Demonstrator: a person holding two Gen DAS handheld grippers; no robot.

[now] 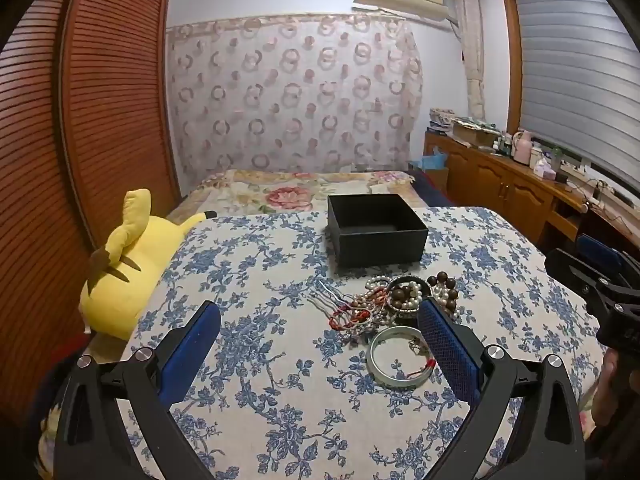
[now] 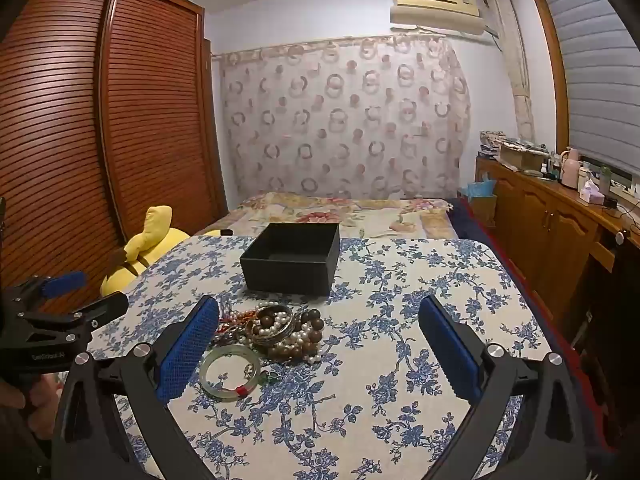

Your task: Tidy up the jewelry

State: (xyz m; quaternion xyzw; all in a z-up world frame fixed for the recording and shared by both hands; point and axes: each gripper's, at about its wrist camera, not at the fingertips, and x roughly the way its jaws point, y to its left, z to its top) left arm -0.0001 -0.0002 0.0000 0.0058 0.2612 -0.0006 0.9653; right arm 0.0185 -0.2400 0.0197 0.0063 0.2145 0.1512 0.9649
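Observation:
A heap of jewelry (image 1: 394, 300) with pearl and brown bead strands and red cords lies on the blue floral tablecloth (image 1: 260, 360). A pale green bangle (image 1: 394, 356) lies at its near side. An open black box (image 1: 376, 230) stands behind the heap, empty as far as I can see. My left gripper (image 1: 320, 316) is open, left of the heap, its right finger next to the bangle. In the right wrist view the heap (image 2: 280, 330), bangle (image 2: 230, 372) and box (image 2: 292, 258) show too. My right gripper (image 2: 320, 316) is open, with its left finger beside the heap.
A yellow plush toy (image 1: 128, 264) lies off the table's left edge. A bed with a floral cover (image 1: 296, 190) stands behind the table. A wooden wardrobe (image 1: 100, 100) is on the left. A cluttered wooden sideboard (image 1: 512, 176) runs along the right.

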